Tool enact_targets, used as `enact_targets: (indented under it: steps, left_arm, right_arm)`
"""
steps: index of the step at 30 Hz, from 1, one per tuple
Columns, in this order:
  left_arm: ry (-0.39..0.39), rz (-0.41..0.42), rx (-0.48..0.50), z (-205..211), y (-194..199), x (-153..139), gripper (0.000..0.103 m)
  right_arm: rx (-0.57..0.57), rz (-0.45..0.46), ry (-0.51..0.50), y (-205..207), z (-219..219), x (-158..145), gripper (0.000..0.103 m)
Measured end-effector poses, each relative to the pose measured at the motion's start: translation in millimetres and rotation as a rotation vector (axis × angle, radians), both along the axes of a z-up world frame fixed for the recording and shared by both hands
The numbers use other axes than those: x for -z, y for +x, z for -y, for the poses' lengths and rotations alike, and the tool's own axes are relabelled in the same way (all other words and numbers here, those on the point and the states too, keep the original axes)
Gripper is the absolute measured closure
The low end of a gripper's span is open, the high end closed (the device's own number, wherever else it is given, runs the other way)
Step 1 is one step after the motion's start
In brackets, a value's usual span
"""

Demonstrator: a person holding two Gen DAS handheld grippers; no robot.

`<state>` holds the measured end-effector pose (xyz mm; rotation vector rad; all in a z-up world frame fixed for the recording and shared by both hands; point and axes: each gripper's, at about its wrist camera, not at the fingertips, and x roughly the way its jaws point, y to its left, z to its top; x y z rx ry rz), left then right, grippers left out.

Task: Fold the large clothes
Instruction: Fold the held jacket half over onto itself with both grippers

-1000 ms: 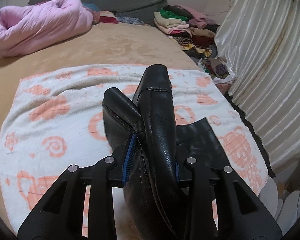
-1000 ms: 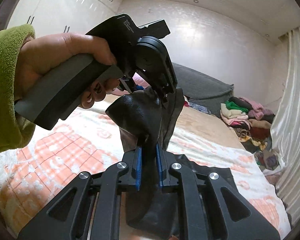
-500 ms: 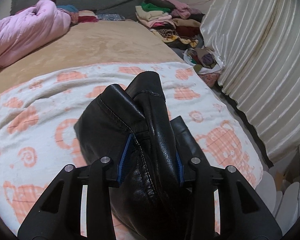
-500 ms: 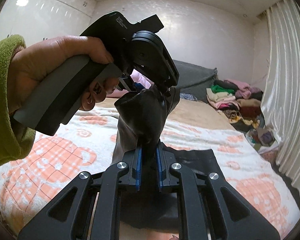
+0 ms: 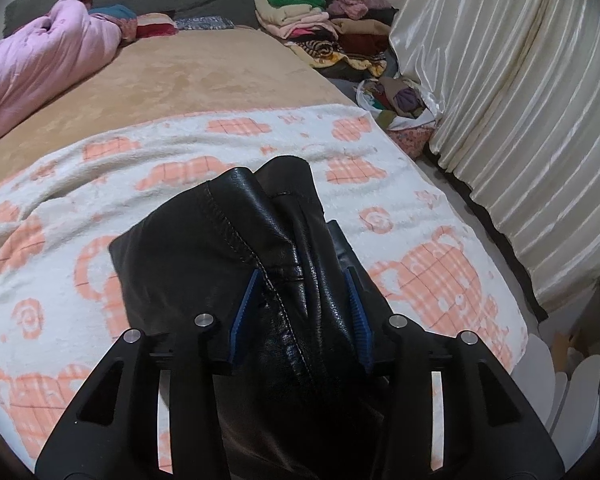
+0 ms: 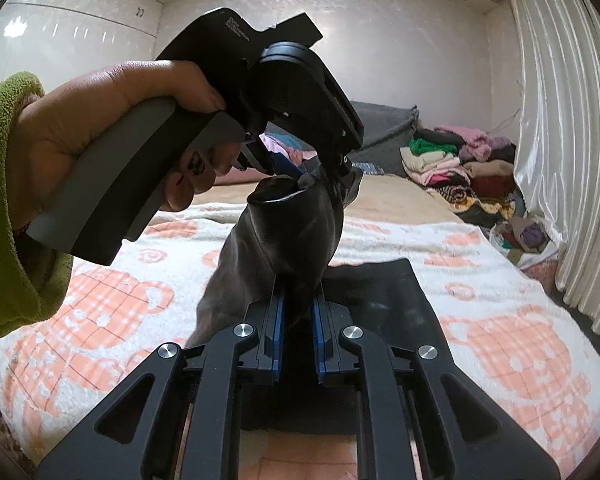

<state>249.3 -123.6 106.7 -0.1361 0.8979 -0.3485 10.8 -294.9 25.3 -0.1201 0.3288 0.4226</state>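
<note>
Black leather garment [image 5: 228, 264] fills the lower middle of the left wrist view, a bunched fold of it rising up between the fingers of the left gripper [image 5: 300, 316] and running away from the camera toward the far end of the bed. Its stitched seam follows that same line, along the gripper's own axis. A flatter panel spreads out to the left onto the white towel with orange prints [image 5: 80, 184]. The left jaws are opening; the blue pads [image 5: 246, 312] stand on either side of the fold, the left one against the leather, the right one close beside it, and whether they still press is unclear. Beyond lie a tan blanket [image 5: 188, 80], a pink quilt [image 5: 40, 68] and a stack of folded clothes [image 5: 320, 20] by the curtain [image 5: 520, 100].

From the right wrist view, the garment [image 6: 292, 236] stands nearly upright as a narrow column, pinched low by the right gripper [image 6: 298, 320], whose jaws are almost closed on it. Its top reaches the fingers of the left gripper [image 6: 328, 160], held above by a hand [image 6: 112, 120] in a green sleeve [image 6: 4, 208]. The rest of the garment lies flat on the towel [image 6: 500, 300] to the right of the right gripper.
</note>
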Motion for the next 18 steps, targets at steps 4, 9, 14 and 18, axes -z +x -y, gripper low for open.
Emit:
enact_targets:
  steps: [4, 9, 14, 18]
  left_arm:
    - [0.0, -0.021, 0.008, 15.9, 6.4, 10.7, 0.066]
    - [-0.05, -0.043, 0.02, 27.7, 13.3, 21.2, 0.065]
    - [-0.113, 0.022, -0.014, 10.5, 3.2, 14.7, 0.065]
    - [0.003, 0.046, -0.119, -32.2, -20.2, 31.1, 0.053]
  right_arm:
    - [0.008, -0.067, 0.051, 7.9, 13.3, 9.1, 0.092]
    - [0.012, -0.176, 0.12, 18.0, 30.6, 24.9, 0.092]
    - [0.007, -0.326, 0.242, 32.5, 50.2, 47.9, 0.092]
    - [-0.024, -0.459, 0.423, 45.6, 69.8, 61.5, 0.092]
